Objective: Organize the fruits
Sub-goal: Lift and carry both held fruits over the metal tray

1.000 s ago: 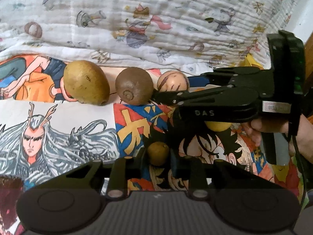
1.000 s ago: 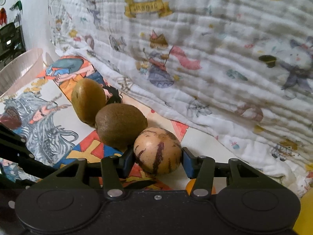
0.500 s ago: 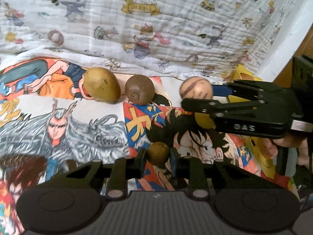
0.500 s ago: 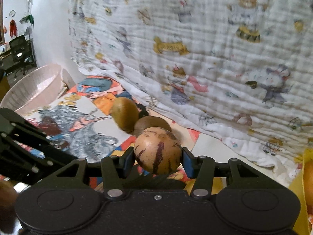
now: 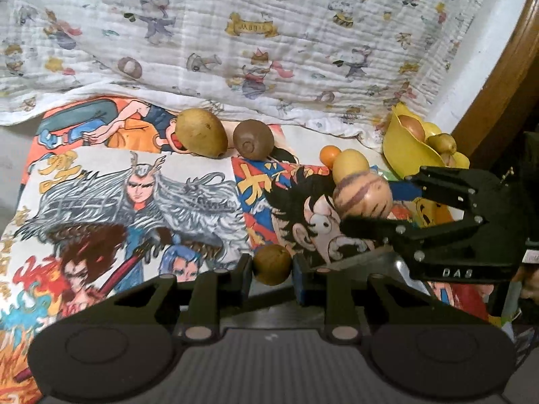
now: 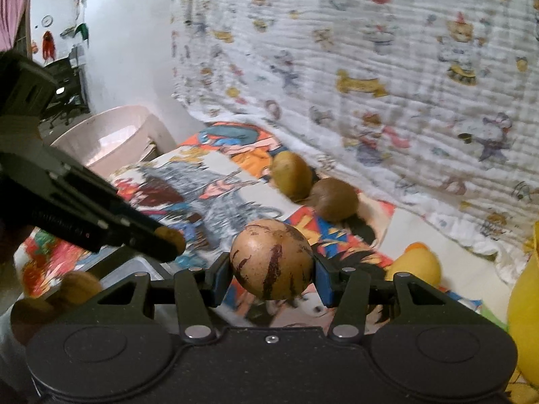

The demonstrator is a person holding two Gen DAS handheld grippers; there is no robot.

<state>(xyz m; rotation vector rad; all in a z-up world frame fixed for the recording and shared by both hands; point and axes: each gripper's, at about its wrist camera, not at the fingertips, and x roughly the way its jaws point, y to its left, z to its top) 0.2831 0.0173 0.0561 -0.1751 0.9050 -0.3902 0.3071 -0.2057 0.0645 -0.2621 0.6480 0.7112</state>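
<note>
My left gripper is shut on a small round brown fruit and holds it above the cartoon mat. My right gripper is shut on a tan fruit with dark stripes, lifted off the mat; it also shows in the left wrist view. A yellow-green oval fruit and a brown kiwi-like fruit lie side by side at the back of the mat. A yellow fruit and a small orange one lie near the right.
A yellow bowl holding several fruits stands at the back right. A pale pink basin stands at the far left. A patterned white cloth hangs behind the mat. A clear plastic box lies below the left gripper.
Both grippers have pulled back and up from the row of fruit. The right gripper has carried the striped fruit away from the kiwi and to the right.
</note>
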